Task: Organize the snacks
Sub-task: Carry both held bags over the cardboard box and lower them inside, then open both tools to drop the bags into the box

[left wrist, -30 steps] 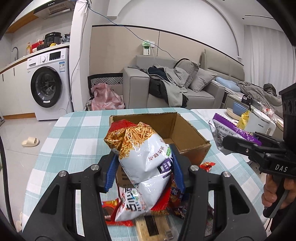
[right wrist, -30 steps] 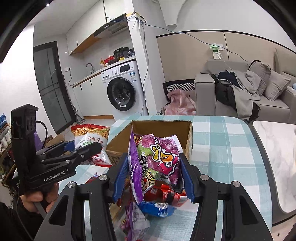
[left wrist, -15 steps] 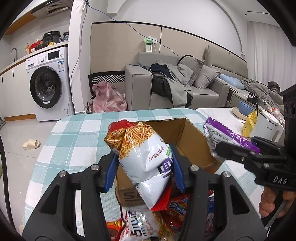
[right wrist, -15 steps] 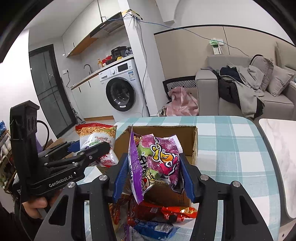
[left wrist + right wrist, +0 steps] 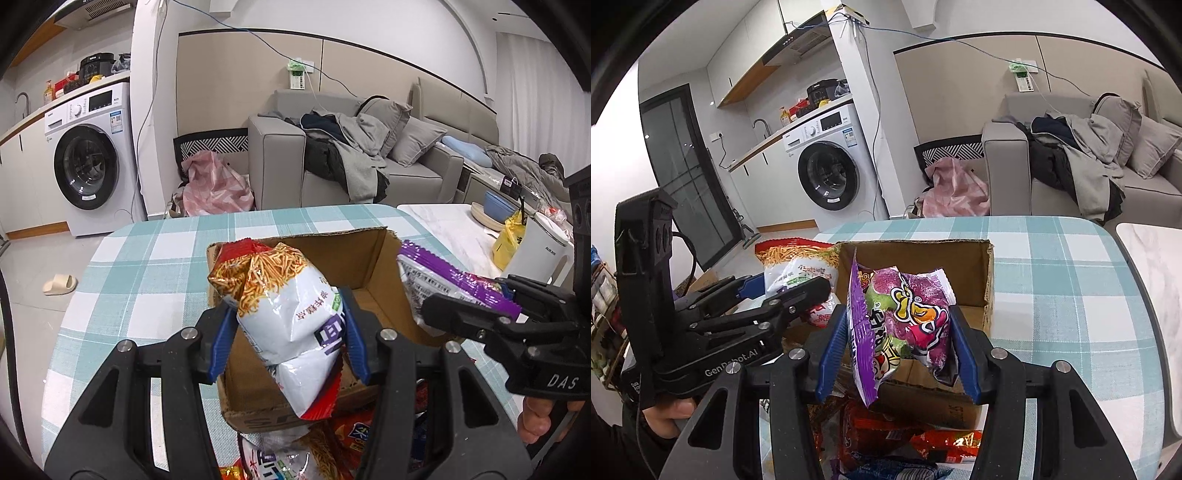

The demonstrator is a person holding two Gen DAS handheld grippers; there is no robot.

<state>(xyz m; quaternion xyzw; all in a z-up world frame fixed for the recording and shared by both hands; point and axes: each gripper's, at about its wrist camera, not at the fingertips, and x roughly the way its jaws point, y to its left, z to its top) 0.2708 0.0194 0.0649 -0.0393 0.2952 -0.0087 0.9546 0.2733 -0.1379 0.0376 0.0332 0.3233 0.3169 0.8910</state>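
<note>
L gripper (image 5: 288, 332), marked "GenRobot.AI", clamps white noodle-snack bag (image 5: 284, 310); R gripper (image 5: 897, 347), "DAS", clamps purple bag (image 5: 905, 325)

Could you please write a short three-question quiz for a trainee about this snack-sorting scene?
1. True or false: the left hand-held gripper holds a white noodle-snack bag.
2. What colour is the bag in the right hand-held gripper?
3. The cardboard box is: A) closed B) open on top C) on the floor.

Key: 1 true; 2 purple; 3 B.
</note>
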